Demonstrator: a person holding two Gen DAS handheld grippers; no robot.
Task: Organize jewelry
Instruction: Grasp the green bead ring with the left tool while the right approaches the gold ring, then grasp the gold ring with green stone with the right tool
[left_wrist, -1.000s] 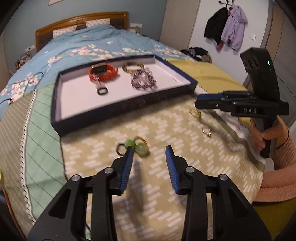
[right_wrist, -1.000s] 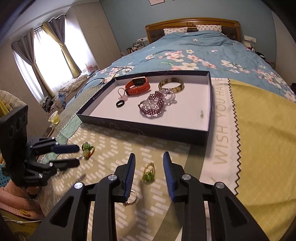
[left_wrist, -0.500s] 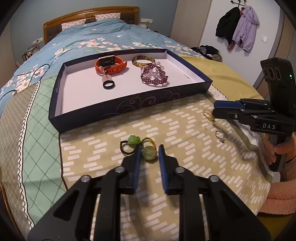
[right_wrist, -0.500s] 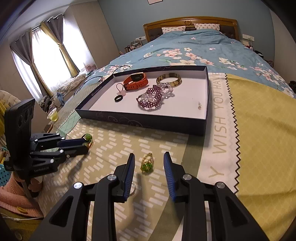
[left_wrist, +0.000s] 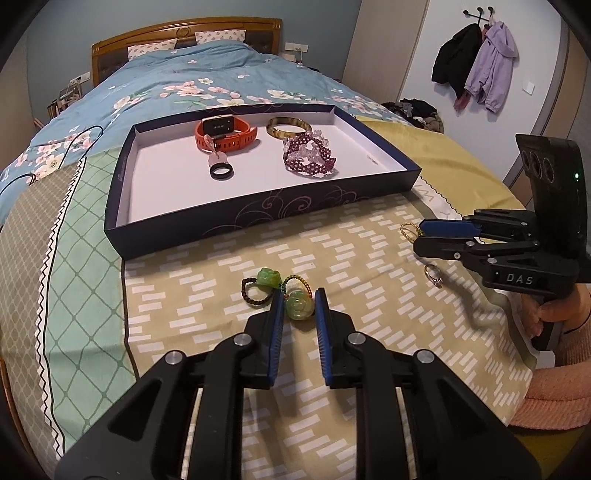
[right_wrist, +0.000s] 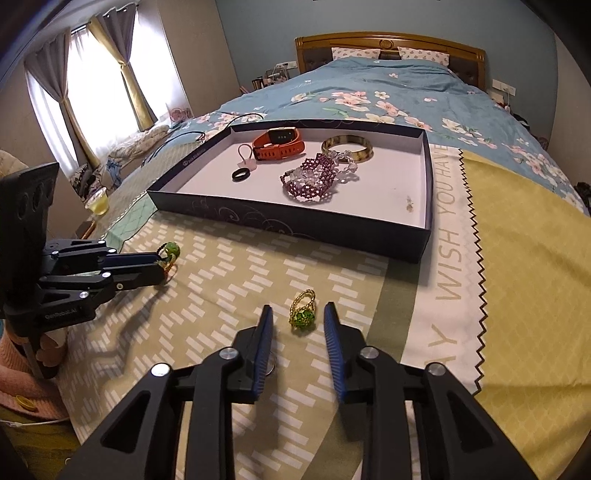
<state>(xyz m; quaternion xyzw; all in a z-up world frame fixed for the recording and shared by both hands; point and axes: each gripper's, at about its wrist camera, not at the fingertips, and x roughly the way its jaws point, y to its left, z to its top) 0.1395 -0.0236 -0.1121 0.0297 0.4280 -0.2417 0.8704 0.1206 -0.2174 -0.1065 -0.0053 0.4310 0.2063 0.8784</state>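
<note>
A dark tray (left_wrist: 258, 218) with a white floor lies on the bed and holds an orange watch (left_wrist: 225, 134), a bangle (left_wrist: 289, 127), a purple bead bracelet (left_wrist: 308, 158) and a black ring (left_wrist: 221, 171). My left gripper (left_wrist: 299, 306) is narrowed around a green jade bead ring (left_wrist: 298, 305) on the cloth, its pads close beside it. A second jade ring (left_wrist: 267, 278) lies beside it. My right gripper (right_wrist: 298, 317) is open around a gold ring with a green stone (right_wrist: 303, 314). A silver ring (left_wrist: 433, 275) lies near it.
The tray (right_wrist: 295, 229) sits on a patterned cloth over the bed. A yellow blanket (right_wrist: 524, 258) covers the right side. Cables (left_wrist: 22, 181) lie at the left of the bed. Coats (left_wrist: 476, 70) hang on the far wall.
My left gripper moved forward over the jade bead ring and its jaws narrowed around it. My right gripper edged forward around the gold green-stone ring and stays open.
</note>
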